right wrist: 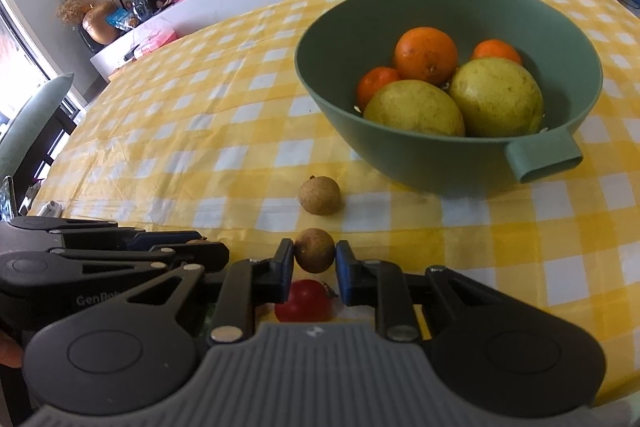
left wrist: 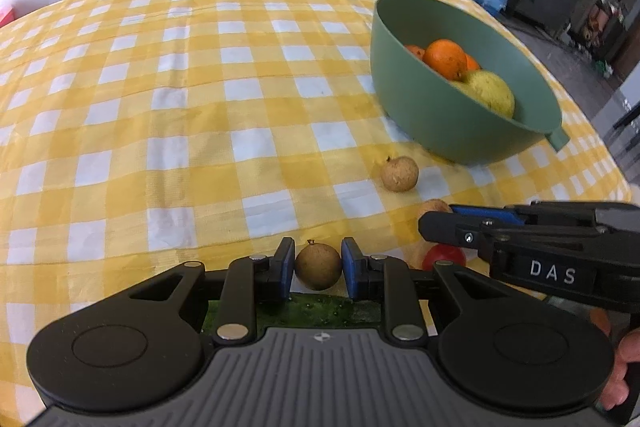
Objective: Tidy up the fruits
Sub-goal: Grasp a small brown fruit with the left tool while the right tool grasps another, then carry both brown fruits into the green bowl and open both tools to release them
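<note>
Nearest the cameras, on the side of the table away from the deep green plastic bowl (right wrist: pixel 448 147), both grippers have closed on fruit. The left gripper (left wrist: pixel 318 267) pinches a small round brown longan (left wrist: pixel 318 265) between its blue pads, with a dark green cucumber (left wrist: pixel 304 311) lying just under its fingers. The right gripper (right wrist: pixel 315 269) pinches a second small brown longan (right wrist: pixel 315 251) the same way, and a small red cherry tomato (right wrist: pixel 303 301) sits on the cloth just short of that fruit, on the side away from the bowl. Both pairs of jaws stand narrow, pads pressed to the fruit skins; whether either fruit has left the cloth cannot be told.

Closer to the bowl, between it and the held fruit, a third brown longan (right wrist: pixel 320 195) lies loose on the yellow-and-white checked tablecloth (right wrist: pixel 200 131). The bowl already holds one large orange (right wrist: pixel 426 55), two small tangerines (right wrist: pixel 496 51) and two big yellow-green round fruits (right wrist: pixel 496 97).

By my reading the step in hand is the pick-up, just completed on both sides. Next comes a lift clear of the cloth, a carry over the near rim of the bowl, and a gentle release onto the pile. These fruits are small and round, so a light pinch could let them roll out. The loose longan, tomato and cucumber remain to be sorted.
</note>
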Tool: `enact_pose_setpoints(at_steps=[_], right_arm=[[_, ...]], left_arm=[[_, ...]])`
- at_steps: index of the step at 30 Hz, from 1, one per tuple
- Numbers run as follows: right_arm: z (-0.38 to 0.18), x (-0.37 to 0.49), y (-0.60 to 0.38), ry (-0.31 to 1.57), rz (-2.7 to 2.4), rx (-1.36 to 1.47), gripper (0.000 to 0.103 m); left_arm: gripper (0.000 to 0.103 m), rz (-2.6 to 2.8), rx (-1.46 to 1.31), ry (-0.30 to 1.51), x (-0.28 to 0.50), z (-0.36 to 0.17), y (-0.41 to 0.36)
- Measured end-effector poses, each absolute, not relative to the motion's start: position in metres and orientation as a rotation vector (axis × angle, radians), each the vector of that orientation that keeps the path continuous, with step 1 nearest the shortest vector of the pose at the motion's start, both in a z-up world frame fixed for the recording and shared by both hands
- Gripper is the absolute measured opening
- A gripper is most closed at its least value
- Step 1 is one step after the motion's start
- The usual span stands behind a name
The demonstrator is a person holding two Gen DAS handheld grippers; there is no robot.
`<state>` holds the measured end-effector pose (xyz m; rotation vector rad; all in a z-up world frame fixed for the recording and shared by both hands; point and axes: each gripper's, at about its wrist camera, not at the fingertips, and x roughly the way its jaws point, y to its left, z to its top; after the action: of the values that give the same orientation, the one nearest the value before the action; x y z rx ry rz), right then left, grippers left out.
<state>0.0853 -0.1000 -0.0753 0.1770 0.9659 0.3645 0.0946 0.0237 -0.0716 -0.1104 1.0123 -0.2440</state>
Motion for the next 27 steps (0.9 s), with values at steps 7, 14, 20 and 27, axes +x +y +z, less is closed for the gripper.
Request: enact_pose_setpoints(at_steps=[7, 14, 20, 27], right_arm=[[-0.066, 0.076, -0.102, 0.916, 0.38, 0.186, 0.018], [-0.045, 0.058, -0.114, 0.803, 0.409, 0.214, 0.018], [-0.02, 0.048, -0.129, 0.673, 0.374, 0.186, 0.018], [0.0, 0.063, -0.148, 0.619, 0.31, 0.133, 0.018]], left_arm=[[0.028, -0.227, -0.114, 0.968, 0.087, -0.054, 0.019], [0.028, -0.23, -0.094, 0.888, 0.079, -0.028, 0.005], [0.028, -0.251, -0.107, 0.827, 0.085, -0.007, -0.006], [0.028, -0.313, -0.062, 0.768, 0.105, 0.013, -0.033]])
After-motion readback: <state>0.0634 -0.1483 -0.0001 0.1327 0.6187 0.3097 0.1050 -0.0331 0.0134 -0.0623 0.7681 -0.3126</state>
